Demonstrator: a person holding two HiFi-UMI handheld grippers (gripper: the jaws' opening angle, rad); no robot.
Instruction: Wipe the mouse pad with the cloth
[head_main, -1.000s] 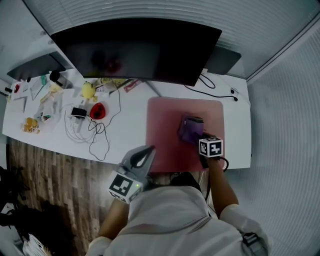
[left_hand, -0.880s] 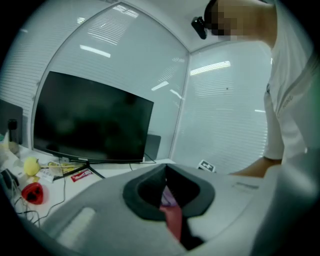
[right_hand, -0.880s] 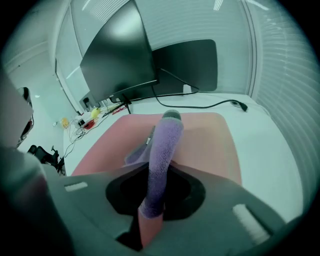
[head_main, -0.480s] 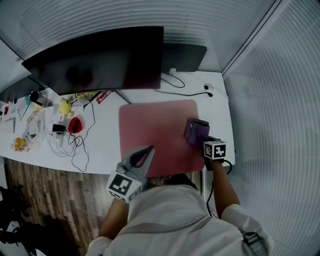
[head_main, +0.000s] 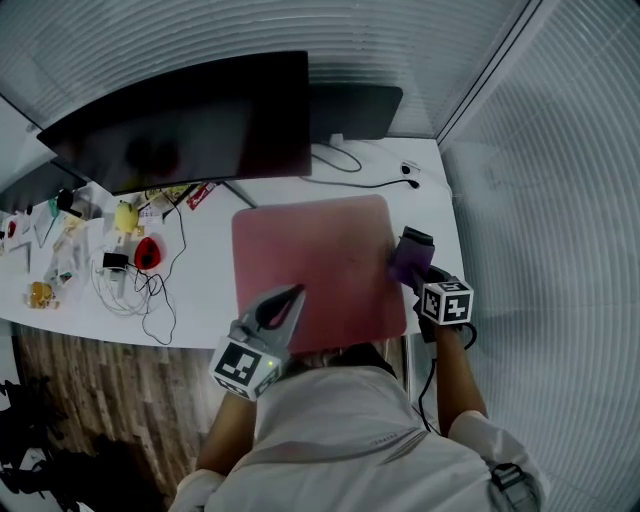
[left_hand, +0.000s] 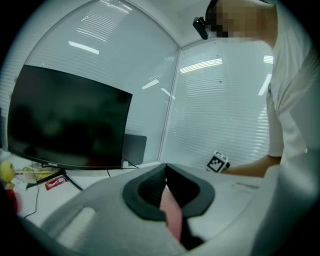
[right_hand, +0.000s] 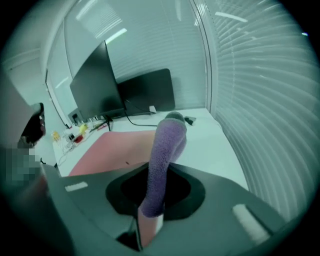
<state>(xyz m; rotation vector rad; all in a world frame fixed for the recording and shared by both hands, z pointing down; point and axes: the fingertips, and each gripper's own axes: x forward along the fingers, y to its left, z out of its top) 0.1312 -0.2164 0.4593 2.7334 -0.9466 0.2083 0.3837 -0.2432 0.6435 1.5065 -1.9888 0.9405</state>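
A pink mouse pad (head_main: 310, 265) lies on the white desk (head_main: 205, 290), in front of the monitor. My right gripper (head_main: 415, 268) is shut on a purple cloth (head_main: 410, 254), which sits at the pad's right edge, partly over bare desk. In the right gripper view the purple cloth (right_hand: 162, 160) stands up from between the jaws, with the pink mouse pad (right_hand: 117, 150) to the left of it. My left gripper (head_main: 283, 305) hovers over the pad's near-left edge, jaws shut and empty. In the left gripper view my left gripper (left_hand: 167, 192) shows only a thin slit of pink.
A large dark monitor (head_main: 175, 125) stands at the back, a smaller dark screen (head_main: 355, 108) behind it. Cables (head_main: 365, 170), a red object (head_main: 148, 250), a yellow object (head_main: 125, 215) and several small items crowd the desk's left part. Wooden floor (head_main: 90, 400) lies below.
My right gripper has dragged the purple cloth rightward across the pad, from its middle-right to its right edge. The head view has swung right. The left gripper has stayed over the pad's near-left edge.
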